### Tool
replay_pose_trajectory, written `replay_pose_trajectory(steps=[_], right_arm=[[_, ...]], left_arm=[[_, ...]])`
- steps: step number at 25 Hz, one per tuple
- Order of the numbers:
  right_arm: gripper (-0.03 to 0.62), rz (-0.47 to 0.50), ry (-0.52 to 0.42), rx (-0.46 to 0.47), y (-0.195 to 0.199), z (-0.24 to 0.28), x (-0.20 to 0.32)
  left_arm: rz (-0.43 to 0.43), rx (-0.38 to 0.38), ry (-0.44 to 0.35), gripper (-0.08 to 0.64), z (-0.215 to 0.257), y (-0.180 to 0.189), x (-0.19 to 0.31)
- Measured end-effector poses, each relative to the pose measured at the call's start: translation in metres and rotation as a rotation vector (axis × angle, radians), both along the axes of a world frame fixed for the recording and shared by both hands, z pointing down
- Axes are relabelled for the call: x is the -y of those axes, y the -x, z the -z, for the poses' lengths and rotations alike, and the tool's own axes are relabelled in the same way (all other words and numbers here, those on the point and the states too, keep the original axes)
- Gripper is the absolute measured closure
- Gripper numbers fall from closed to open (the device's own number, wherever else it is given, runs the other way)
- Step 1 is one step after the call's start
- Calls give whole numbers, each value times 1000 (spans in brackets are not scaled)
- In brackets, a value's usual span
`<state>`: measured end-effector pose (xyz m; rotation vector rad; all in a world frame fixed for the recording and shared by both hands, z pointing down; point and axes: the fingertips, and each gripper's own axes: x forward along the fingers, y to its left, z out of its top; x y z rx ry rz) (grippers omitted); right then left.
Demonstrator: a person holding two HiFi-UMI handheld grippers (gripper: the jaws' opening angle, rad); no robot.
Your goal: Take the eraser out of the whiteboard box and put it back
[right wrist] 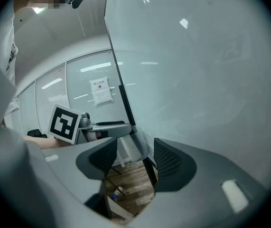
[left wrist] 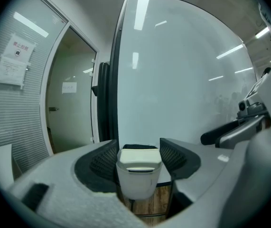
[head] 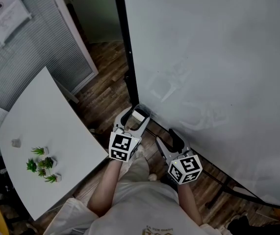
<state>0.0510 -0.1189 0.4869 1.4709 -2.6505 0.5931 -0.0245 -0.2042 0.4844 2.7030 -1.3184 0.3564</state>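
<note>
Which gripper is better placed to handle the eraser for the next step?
Left. The left gripper grips the white plastic eraser with black felt between its jaws; the right gripper is open and empty.

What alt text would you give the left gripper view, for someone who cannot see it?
The left hand-held gripper grips a white eraser between its two dark pads, held up in front of a large blank whiteboard. A doorway shows at the picture's left.

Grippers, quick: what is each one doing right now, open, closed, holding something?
Left gripper: closed on the white plastic whiteboard eraser with black felt.
Right gripper: open, holding nothing.
</note>
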Motion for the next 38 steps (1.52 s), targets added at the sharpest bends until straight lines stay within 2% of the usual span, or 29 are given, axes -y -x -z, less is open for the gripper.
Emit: replay_pose_trajectory(steps=[5,14,25,32,38], right_arm=[[347,7,-18,6,2,3,-3],[347,15,-52,1,6,14,-12],[374,9,-104,-10,11,28,-25],[419,-25,-129,-17,5,37,-32],[520,-49,-161,-40,4,43,-36]], left_arm=[[1,-11,-50,282,12,3,-6],[-2,-21,-93,306,28,9,-27],[6,-47,-113,426,41,20,-56],[38,-49,-125,487,47,27,-71],[88,-32,-122,563,43,38,-74]])
